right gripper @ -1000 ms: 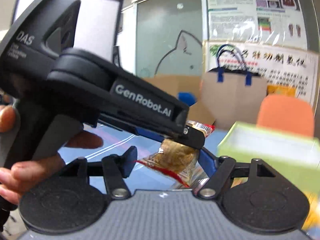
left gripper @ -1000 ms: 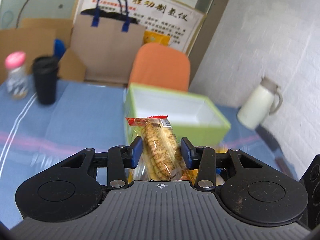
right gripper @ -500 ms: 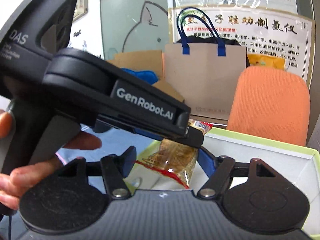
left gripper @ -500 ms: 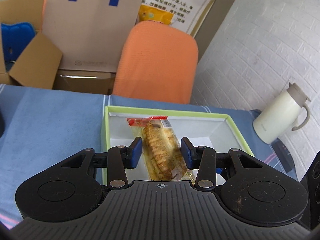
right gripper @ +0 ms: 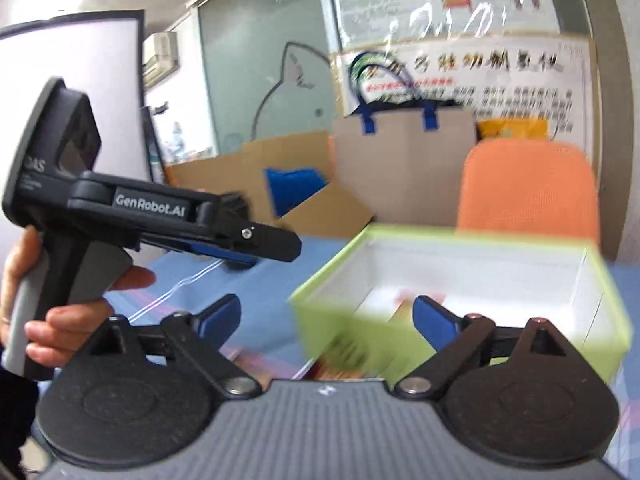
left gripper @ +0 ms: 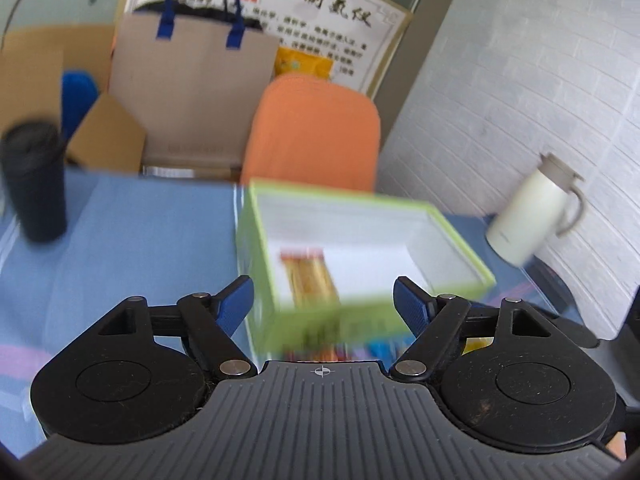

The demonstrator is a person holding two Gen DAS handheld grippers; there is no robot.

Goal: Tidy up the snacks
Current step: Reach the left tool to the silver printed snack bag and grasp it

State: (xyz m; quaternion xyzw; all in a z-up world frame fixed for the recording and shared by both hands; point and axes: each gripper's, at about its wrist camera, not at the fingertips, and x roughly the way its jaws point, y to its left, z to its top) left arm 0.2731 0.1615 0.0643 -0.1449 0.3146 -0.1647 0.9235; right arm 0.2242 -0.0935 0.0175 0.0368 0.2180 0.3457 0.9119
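One snack packet [left gripper: 310,280] lengthwise in box [left gripper: 460,240]

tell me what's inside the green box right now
One cracker packet lies on the white floor of the green box, toward its left side. The box's near wall hides the front strip of the floor; blur obscures detail.

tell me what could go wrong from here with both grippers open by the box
1. The snack pack lies in the green box, near its front wall; the left gripper, whose jaws have just opened with nothing between them, could clip that wall and shove the box.
2. The right gripper, also just opened and empty, is close to the same box, so the two tools might collide.
3. The white jug beside the box could get knocked over.
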